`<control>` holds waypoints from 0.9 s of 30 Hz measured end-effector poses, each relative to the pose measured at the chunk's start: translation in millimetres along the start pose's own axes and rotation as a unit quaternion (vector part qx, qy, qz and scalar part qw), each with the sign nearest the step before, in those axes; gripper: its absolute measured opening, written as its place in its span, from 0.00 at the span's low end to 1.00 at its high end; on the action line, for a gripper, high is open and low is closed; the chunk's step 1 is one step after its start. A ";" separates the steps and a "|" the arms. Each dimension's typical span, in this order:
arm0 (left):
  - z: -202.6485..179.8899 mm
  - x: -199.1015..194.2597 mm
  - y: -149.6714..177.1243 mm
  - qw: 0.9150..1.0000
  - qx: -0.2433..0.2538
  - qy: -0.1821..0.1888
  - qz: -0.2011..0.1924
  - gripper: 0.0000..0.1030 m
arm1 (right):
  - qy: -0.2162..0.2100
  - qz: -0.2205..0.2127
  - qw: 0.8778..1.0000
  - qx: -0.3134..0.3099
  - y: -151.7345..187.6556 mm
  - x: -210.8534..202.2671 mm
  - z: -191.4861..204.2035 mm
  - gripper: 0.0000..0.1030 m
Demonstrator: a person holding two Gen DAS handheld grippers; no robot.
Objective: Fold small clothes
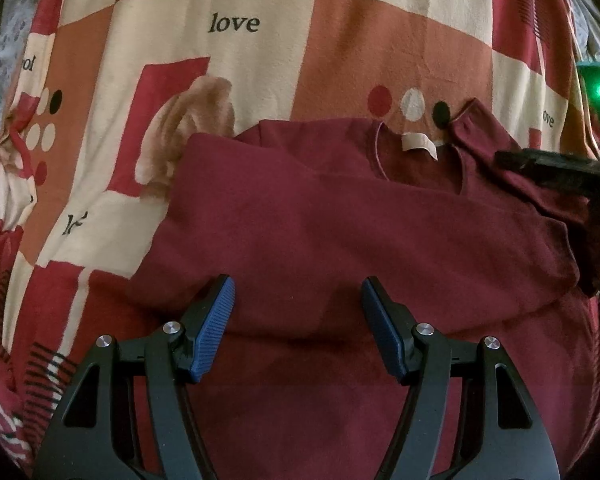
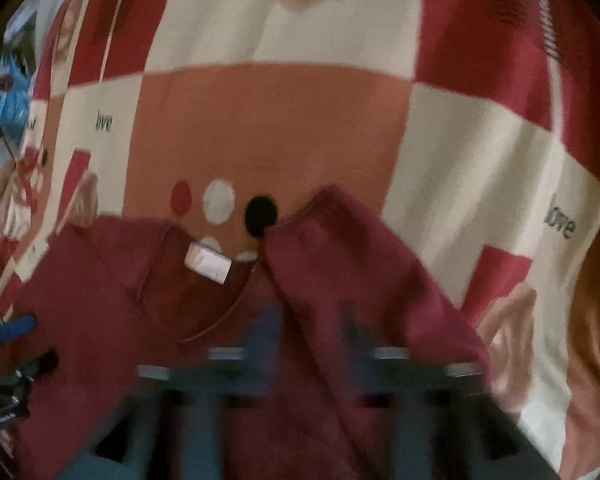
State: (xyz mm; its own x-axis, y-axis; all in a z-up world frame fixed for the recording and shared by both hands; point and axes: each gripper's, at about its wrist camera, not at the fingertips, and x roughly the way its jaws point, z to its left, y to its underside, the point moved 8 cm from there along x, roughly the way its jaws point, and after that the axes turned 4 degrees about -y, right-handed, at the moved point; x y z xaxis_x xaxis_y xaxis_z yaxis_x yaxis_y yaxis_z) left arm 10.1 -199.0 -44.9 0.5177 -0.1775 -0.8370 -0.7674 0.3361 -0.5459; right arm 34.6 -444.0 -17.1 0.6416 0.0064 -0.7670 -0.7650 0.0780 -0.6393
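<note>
Where sleeve overlaps, patterned bedsheet

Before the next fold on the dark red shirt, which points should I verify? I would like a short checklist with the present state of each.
1. Left gripper open, nothing between the fingers: ok.
2. Left gripper over the shirt: ok.
3. Right gripper state: cannot tell, view is blurred.
4. Right side of the shirt lying flat: not ok, it is raised and folding inward.
5. Neck label visible, collar at the far side: ok.
6. Shirt lies on the patterned bedsheet: ok.
</note>
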 end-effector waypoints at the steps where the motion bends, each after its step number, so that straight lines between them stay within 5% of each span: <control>1: 0.5 0.1 0.2 1.000 0.000 0.001 0.000 0.64 | 0.013 0.008 1.000 -0.005 2.5 8.0 -0.2 0.64; 2: 1.3 0.8 0.1 1.000 0.000 0.002 0.001 0.64 | 0.035 0.024 0.999 -0.009 6.0 16.5 -2.1 0.64; 4: 2.2 1.5 -0.4 1.000 -0.001 0.002 0.002 0.64 | 0.051 0.044 0.998 -0.005 11.1 37.4 -10.1 0.36; 6: 3.8 0.9 -1.5 1.000 -0.001 0.003 0.002 0.64 | 0.051 0.042 0.998 0.012 10.0 42.3 -19.5 0.25; 7: 4.8 0.2 -2.1 1.000 -0.003 0.004 0.002 0.64 | 0.038 0.032 0.998 0.026 5.1 36.9 -22.1 0.08; 12: 10.5 -6.7 -6.1 1.000 -0.016 0.004 -0.005 0.64 | -0.060 -0.055 0.993 0.083 -22.8 -53.0 -48.0 0.06; 18: 18.3 -22.1 -13.5 0.999 -0.030 0.001 -0.030 0.64 | -0.205 -0.133 0.965 0.093 -28.8 -182.8 -42.1 0.06; 27: 62.0 -50.6 -25.2 0.994 -0.081 -0.007 -0.067 0.64 | -0.359 -0.085 0.927 -0.068 -7.3 -247.4 91.3 0.06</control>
State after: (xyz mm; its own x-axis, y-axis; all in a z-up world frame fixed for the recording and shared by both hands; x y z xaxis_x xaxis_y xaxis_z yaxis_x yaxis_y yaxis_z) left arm 26.7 -141.1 13.6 0.6236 -0.1984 -0.7561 -0.7412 0.1572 -0.6526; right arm -113.5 -355.1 182.3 0.5875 0.6717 -0.4513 -0.6185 0.0131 -0.7857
